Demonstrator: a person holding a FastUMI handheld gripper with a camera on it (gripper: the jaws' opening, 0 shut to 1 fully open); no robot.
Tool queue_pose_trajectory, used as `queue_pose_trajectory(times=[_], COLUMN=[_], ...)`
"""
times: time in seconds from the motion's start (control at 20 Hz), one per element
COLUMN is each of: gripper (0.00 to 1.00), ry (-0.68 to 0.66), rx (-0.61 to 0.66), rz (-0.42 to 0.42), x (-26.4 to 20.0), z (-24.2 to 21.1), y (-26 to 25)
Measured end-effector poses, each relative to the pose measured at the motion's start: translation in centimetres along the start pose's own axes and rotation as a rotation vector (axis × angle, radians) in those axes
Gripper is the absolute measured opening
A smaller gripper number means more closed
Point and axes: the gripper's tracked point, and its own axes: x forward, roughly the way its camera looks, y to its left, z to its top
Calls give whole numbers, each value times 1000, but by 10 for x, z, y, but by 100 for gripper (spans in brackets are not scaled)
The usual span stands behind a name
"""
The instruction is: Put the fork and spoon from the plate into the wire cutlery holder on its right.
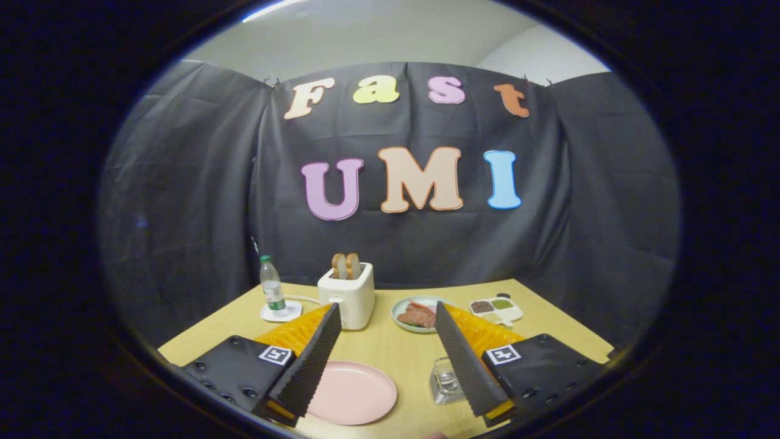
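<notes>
Your pink plate (352, 391), round, smooth and shallow-rimmed, lies on the pale wood-grain table (390, 347) between the fingers, its near left edge covered by the left finger; no cutlery can be made out on it. The wire cutlery holder (446, 381), a small shiny open-mesh basket, stands just right of the plate, touching-close to the right finger. Your gripper (390, 360) is spread wide, holding nothing, its ribbed fingers (314, 363) angled inward above the table. Bare tabletop separates plate from holder. Beyond the fingers stand a boxy white toaster (347, 294) with two toast slices, a bottle (272, 286), a plate of food (417, 314) and a compartment tray (496, 309).
</notes>
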Motion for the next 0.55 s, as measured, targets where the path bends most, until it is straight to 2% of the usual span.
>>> queue_pose_trajectory(times=[0.15,0.35,0.55], gripper=[99,99,99], ry=[-5,-61,-61], rx=[4,-5,2], rz=[19,-3,-3], x=[2,2,2], z=[-2,13,17], y=[5,-3,-10])
